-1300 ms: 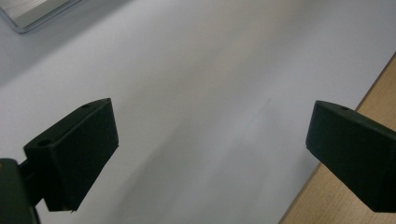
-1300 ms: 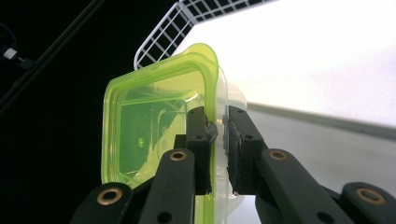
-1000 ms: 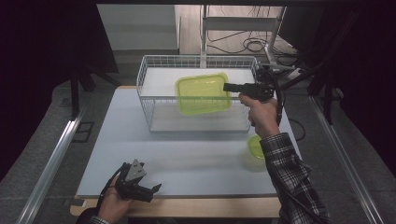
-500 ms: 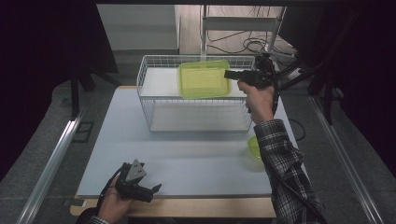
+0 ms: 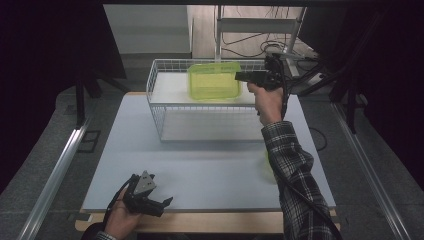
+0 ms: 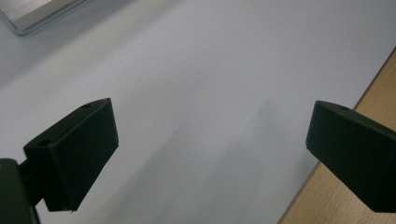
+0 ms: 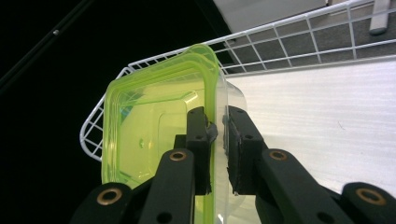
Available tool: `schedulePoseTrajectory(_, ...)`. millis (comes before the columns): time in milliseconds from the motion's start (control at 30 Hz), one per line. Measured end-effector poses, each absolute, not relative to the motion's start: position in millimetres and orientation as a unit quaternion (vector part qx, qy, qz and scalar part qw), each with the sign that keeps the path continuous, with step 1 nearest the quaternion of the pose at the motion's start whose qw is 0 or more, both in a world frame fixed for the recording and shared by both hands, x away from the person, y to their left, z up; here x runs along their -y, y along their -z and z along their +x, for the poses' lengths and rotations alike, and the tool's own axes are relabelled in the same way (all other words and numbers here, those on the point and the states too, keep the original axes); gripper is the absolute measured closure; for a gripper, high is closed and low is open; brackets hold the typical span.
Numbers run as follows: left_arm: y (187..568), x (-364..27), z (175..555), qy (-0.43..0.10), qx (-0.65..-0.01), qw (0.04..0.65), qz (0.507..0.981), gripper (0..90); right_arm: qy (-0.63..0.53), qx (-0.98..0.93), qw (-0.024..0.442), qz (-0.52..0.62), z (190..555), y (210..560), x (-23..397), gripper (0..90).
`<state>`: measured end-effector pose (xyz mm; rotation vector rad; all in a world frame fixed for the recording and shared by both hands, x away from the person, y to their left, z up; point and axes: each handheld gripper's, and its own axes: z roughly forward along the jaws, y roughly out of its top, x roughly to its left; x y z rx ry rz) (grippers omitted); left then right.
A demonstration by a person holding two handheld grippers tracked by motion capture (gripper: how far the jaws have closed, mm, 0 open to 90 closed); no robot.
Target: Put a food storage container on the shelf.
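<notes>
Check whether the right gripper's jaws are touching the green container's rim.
Touching. In the right gripper view the right gripper has its jaws closed on either side of the yellow-green container's rim, both pressed against the plastic, over the white wire basket.

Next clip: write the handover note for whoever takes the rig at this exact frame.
Right gripper: shut on the rim of the yellow-green plastic container, held over the white wire basket near its far side.
Left gripper: open, holding nothing, low over the table near its front edge.
Done: container lifted and brought to the basket.
Left: probably lower it in and release.
</notes>
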<state>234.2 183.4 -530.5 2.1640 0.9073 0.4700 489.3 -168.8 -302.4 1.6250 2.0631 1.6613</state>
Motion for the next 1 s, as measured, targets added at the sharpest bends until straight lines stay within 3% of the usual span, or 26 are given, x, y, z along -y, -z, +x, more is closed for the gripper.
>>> schedulePoseTrajectory(267, 531, -183, 234, -0.180, -0.353, 0.365, 0.843, 2.0, -0.526, -0.670, 0.031, 0.523, 495, 308, 167, 77.5)
schedulePoseTrajectory(667, 531, -182, 234, -0.181, -0.350, 0.361, 0.845, 2.0, -0.490, -0.701, 0.089, 0.511, 501, 309, 158, 72.8)
schedulePoseTrajectory(1000, 532, -182, 234, -0.179, -0.350, 0.359, 0.847, 2.0, -0.487, -0.705, 0.091, 0.507, 508, 315, 155, 65.7)
